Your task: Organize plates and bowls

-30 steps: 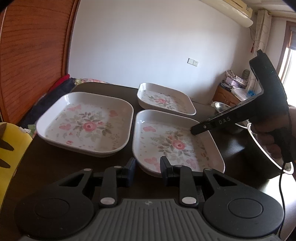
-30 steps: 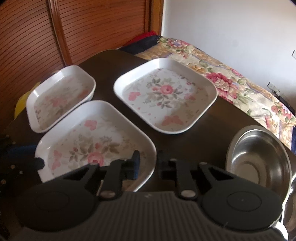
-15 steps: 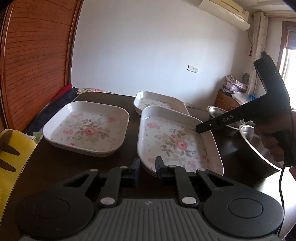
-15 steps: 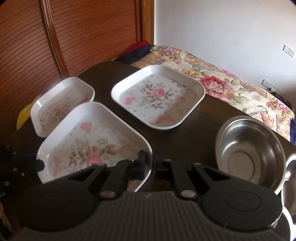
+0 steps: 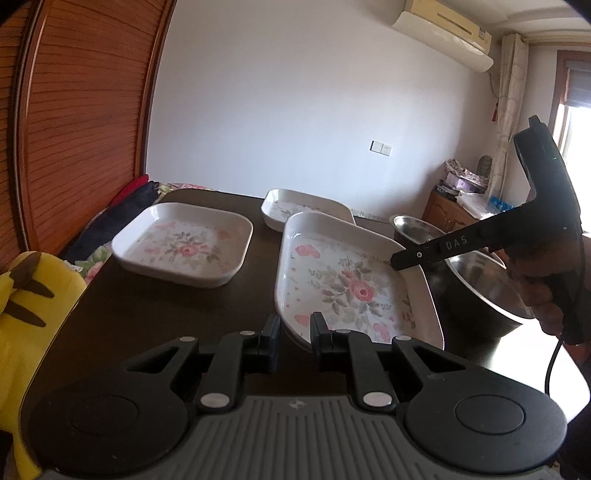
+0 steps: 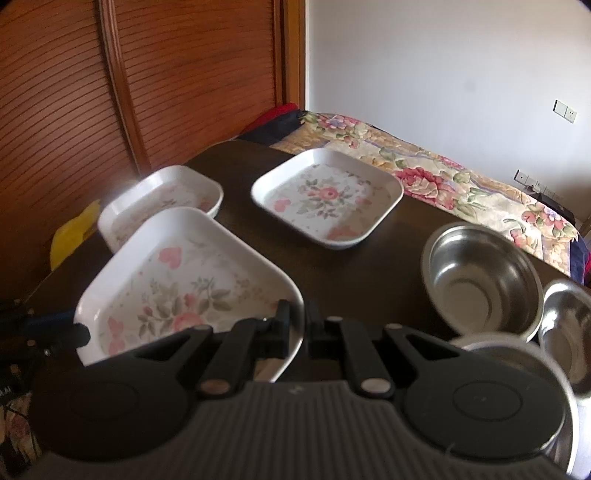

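Fig.: floral plate (image 5: 351, 284) lifted off dark table (image 5: 147, 317), tilted, opposite rims pinched by L gripper (image 5: 293, 338) & R gripper (image 6: 297, 328), each narrowed onto rim; two-point hold likely for stacking onto neighbouring plate (image 5: 184, 247). Steel bowls (image 6: 480, 280) beside.

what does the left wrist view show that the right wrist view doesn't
Only the left wrist view shows the air conditioner, the window, a cluttered cabinet and the right gripper's body from outside, its tip on the held plate's rim.

Only the right wrist view shows the floral bedspread and a third steel bowl.

Both show three floral plates, steel bowls, the dark table and the yellow plush.
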The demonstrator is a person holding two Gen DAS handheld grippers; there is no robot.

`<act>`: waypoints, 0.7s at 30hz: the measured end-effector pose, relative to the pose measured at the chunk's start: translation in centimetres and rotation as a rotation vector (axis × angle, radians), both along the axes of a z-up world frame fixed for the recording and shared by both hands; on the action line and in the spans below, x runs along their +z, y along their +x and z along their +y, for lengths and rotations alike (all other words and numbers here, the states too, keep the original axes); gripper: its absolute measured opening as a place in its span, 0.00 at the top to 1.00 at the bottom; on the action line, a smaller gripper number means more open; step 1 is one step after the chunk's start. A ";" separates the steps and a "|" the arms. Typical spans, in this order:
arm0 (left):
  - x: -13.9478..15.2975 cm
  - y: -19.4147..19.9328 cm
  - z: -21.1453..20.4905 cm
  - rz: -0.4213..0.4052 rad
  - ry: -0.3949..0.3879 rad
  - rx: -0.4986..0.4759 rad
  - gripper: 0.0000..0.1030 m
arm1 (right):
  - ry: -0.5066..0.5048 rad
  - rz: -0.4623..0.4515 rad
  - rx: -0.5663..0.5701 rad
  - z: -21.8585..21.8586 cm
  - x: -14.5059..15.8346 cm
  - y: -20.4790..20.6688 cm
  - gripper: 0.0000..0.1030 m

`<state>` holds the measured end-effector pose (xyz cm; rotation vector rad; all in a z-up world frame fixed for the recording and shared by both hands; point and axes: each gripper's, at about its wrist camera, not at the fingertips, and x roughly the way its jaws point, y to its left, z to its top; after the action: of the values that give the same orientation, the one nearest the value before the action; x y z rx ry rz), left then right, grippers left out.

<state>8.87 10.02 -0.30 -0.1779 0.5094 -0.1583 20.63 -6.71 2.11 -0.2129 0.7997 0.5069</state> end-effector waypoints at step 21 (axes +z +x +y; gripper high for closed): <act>-2.6 -2.7 1.1 0.049 -0.003 0.041 0.54 | -0.025 0.003 0.027 2.4 -3.2 -3.1 0.90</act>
<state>6.14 11.15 -2.90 -0.1954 0.5540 -0.1150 17.56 -4.27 -1.11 -0.2458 0.8076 0.5229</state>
